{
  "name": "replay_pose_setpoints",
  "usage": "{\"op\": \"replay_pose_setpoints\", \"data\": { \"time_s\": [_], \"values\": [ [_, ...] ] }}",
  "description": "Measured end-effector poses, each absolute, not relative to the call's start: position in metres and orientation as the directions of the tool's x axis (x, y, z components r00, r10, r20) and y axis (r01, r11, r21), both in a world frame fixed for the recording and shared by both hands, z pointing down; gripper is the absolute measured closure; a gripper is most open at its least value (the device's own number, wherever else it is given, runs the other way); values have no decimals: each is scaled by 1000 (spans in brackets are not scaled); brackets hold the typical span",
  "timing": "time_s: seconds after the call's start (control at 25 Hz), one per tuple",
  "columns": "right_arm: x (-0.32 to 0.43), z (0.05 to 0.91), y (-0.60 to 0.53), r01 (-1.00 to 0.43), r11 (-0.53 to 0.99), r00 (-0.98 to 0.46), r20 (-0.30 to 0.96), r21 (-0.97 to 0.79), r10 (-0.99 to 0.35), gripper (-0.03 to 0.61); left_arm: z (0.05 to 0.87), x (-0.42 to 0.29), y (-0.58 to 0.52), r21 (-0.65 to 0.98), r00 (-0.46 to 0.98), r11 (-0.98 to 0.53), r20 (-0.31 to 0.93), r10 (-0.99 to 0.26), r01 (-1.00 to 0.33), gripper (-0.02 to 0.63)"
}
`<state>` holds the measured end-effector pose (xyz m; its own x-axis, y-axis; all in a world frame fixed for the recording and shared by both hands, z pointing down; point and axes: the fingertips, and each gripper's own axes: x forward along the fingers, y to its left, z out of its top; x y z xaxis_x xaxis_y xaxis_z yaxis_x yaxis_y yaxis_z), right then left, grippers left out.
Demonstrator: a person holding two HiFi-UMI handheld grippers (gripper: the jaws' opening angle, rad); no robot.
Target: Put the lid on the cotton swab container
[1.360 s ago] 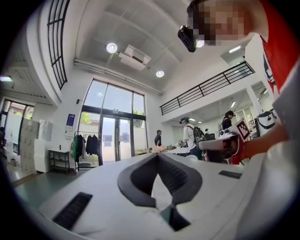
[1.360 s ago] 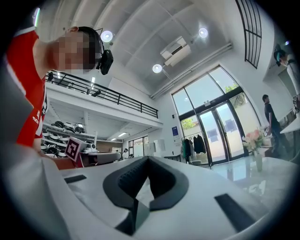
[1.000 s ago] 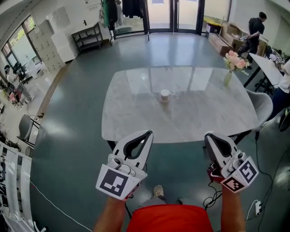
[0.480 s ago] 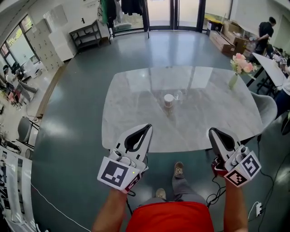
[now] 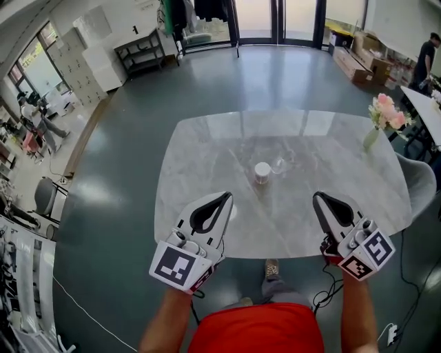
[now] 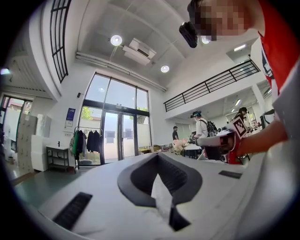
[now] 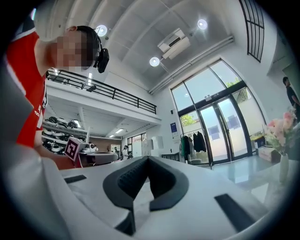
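The pale grey marble bench (image 5: 207, 158) has been brought closer. The left claw (image 5: 223, 200) and right claw (image 5: 319, 200) are held clenched, empty. The small white round cotton swab container (image 5: 262, 170) is seen mid-bench, ahead between the 2, nearer the left.

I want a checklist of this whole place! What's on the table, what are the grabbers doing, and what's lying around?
Surface: glossy grey marble table.
Job's things: white cotton swab container upright mid-table; a clear piece, probably its lid, just right of it.
Clutter: vase of pink flowers at the table's far right corner.
Grippers: left gripper and right gripper, fingers shut, nothing held, above the near edge.
Cables: black cable and white cable on the floor.
Surroundings: glass doors, dark shelf, a person far right.
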<state>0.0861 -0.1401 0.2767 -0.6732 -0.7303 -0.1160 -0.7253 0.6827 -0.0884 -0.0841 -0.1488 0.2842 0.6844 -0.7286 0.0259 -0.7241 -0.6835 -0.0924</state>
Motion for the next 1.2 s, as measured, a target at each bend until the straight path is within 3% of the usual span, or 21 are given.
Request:
{"op": "replay_pose_setpoints", "data": {
  "time_s": [0.2,1.0,1.12,1.2],
  "values": [
    [89,290,-183,-705,704,-699,-89,-82,-710,560,286,-80,-191,-132,673,-665,-20,-740,-735,600],
    [114,398,-315,-585,778,-810,110,-229,-576,535,406,-36,-303,-122,644,-682,248,-724,-721,594],
    [105,413,-319,-582,771,-813,150,-258,-563,503,424,-38,-309,-109,655,-703,287,-699,-702,565],
    [101,424,-322,-584,761,-811,176,-281,-558,471,438,-37,-313,-96,666,-721,316,-676,-686,507]
  ]
}}
